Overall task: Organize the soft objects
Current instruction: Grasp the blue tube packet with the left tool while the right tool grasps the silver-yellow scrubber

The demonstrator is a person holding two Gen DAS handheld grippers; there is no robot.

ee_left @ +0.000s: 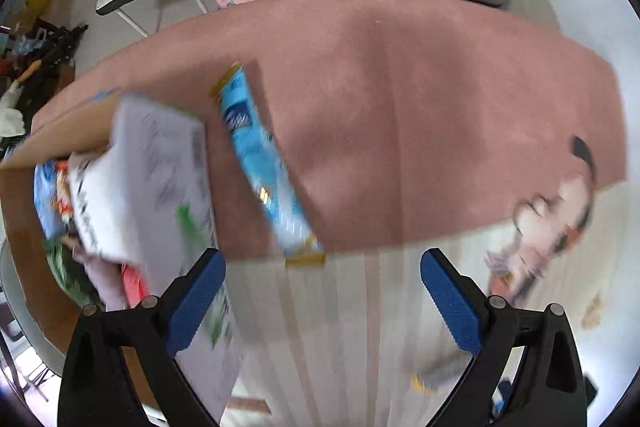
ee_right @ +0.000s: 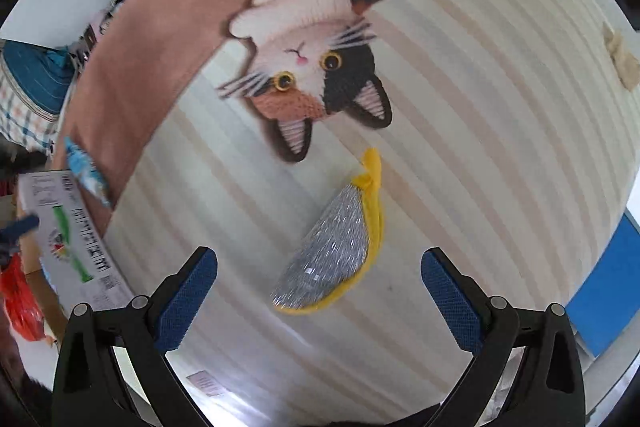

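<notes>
Silver scouring pad [ee_right: 334, 255] with yellow trim (half-moon, glittery) flat on striped mat [ee_right: 480, 147], right gripper [ee_right: 319, 301] spread wide, empty, left gripper [ee_left: 323, 301] likewise agape.

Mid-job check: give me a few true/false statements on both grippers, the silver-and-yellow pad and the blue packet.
1. The right gripper is open. True.
2. The right gripper holds the pad. False: the pad lies on the striped mat, between the spread fingers but untouched.
3. The left gripper is shut on the blue packet. False: it is open and empty; the packet lies ahead on the pink cloth.
4. A cat picture is printed on the mat beyond the pad. True.
</notes>
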